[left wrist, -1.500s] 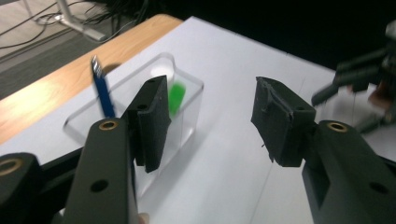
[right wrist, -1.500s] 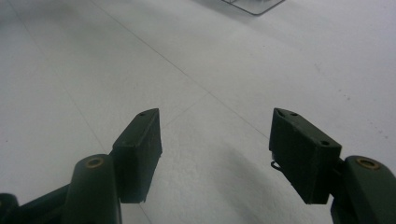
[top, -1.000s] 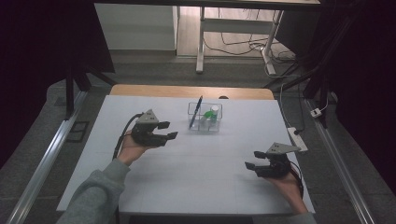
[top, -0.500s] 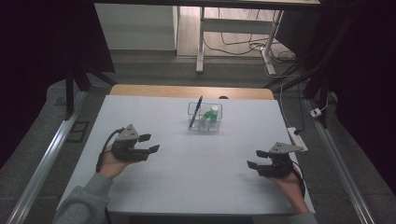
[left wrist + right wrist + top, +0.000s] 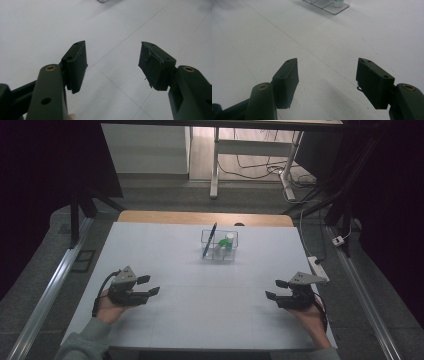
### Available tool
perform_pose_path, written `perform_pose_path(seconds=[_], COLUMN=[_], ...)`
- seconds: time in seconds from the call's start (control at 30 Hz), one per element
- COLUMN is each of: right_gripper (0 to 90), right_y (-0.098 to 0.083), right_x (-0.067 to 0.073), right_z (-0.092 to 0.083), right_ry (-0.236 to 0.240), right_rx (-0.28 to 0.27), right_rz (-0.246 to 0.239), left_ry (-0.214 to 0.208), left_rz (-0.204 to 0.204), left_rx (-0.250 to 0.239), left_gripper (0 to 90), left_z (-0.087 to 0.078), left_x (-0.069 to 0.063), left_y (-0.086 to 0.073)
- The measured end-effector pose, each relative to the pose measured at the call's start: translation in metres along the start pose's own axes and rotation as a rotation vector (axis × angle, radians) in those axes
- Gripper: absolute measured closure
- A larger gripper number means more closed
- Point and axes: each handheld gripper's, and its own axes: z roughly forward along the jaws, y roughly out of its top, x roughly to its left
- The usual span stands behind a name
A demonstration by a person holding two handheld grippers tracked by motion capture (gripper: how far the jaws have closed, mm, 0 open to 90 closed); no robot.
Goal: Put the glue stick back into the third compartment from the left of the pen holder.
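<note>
On the white table [image 5: 200, 310], at about eight o'clock from its middle, the left gripper [image 5: 148, 285] sits low over the bare surface in the person's hand, its jaws pointing toward three o'clock; they have just been opening and stand apart with only table between them, as the left gripper view [image 5: 112, 66] confirms. At about four o'clock the right gripper [image 5: 276, 289] rests in the other hand, its jaws pointing toward nine o'clock and spread wide, holding nothing; the right gripper view [image 5: 327, 82] shows blank table between its pads. Toward twelve o'clock, well apart from both grippers, stands a clear plastic organiser [image 5: 219, 246]; a dark pen [image 5: 209, 241] leans upright in its left compartment; a small green-capped bottle [image 5: 229, 241] stands in its right one.
</note>
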Motion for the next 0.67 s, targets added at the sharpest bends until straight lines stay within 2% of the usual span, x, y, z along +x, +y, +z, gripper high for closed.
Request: perform_pose_path(seconds=[0.23, 0.67], right_gripper=[34.0, 33.9], right_y=[0.000, 0.001], right_x=[0.001, 0.002], right_z=[-0.001, -0.003], right_ry=[-0.006, -0.003], right_rx=[-0.010, -0.023], right_rz=[-0.005, -0.025], left_ry=[-0.006, 0.000], left_rz=[-0.013, -0.019], left_rx=[0.016, 0.032], left_gripper=[38.5, 36.4], left_z=[-0.001, 0.002], left_x=[0.000, -0.001], left_y=[-0.009, -0.012])
